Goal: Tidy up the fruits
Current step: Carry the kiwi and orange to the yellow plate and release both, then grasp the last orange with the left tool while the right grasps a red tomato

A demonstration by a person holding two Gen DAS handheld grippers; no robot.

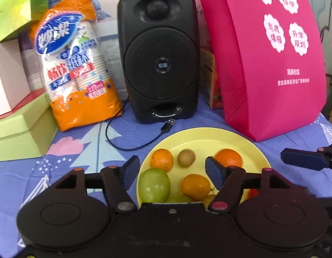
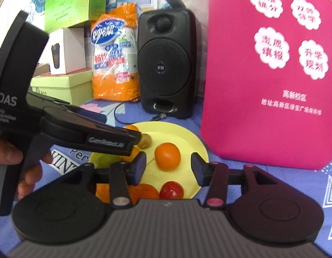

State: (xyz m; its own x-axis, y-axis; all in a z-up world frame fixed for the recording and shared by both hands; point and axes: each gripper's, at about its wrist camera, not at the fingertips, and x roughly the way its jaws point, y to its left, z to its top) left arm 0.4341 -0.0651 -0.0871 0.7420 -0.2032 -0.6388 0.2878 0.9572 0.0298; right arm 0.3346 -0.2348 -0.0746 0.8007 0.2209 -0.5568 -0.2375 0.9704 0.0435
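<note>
Bright, even daylight with soft, faint shadows; both fisheye views bend strongly at dark corners, and far clutter looks slightly soft.

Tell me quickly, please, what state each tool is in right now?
Left tool: open, holding nothing, above the yellow plate.
Right tool: open, holding nothing; an orange lies between its fingers.

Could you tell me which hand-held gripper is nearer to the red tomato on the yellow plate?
The right. The right hand-held gripper hangs open just above the red tomato, while the left hand-held gripper hovers open over the green fruit on the plate's far side.
</note>
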